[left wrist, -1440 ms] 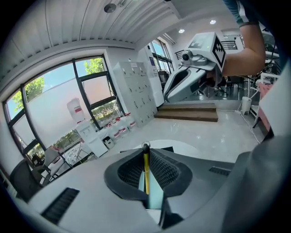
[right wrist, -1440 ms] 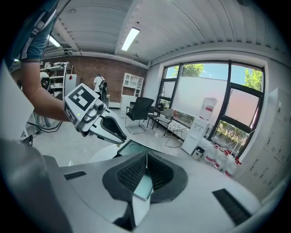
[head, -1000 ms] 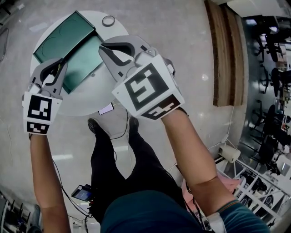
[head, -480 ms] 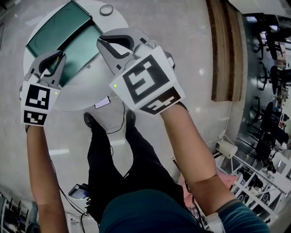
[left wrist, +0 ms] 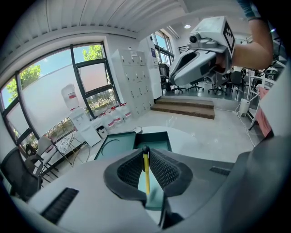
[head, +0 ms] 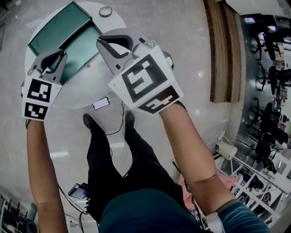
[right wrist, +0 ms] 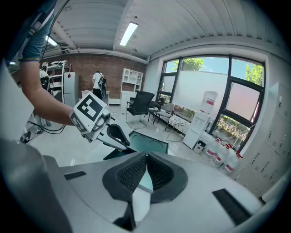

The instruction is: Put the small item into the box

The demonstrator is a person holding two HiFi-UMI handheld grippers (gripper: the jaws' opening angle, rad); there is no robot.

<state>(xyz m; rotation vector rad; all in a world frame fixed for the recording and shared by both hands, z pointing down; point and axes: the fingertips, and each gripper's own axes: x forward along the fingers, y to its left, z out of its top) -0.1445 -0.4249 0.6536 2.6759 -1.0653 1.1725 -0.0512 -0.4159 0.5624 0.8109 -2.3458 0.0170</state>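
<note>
A dark green box stands open on a round white table, its tray next to its flat lid. My left gripper hovers over the tray's near left edge, shut on a thin yellow stick with a black tip. In the left gripper view, box tray and lid lie beyond the left gripper. My right gripper is raised high above the table's right part, shut with nothing in it. The right gripper view looks past the right gripper to the box.
A small round ring lies at the table's far edge. A phone on a cable lies by the table's near edge, close to the person's feet. A wooden step runs along the right. Chairs and water bottles stand by the windows.
The head view has shifted a little, so the table sits higher in the picture. Both grippers hold almost the same place over the table, and the left stays shut on the yellow stick.
</note>
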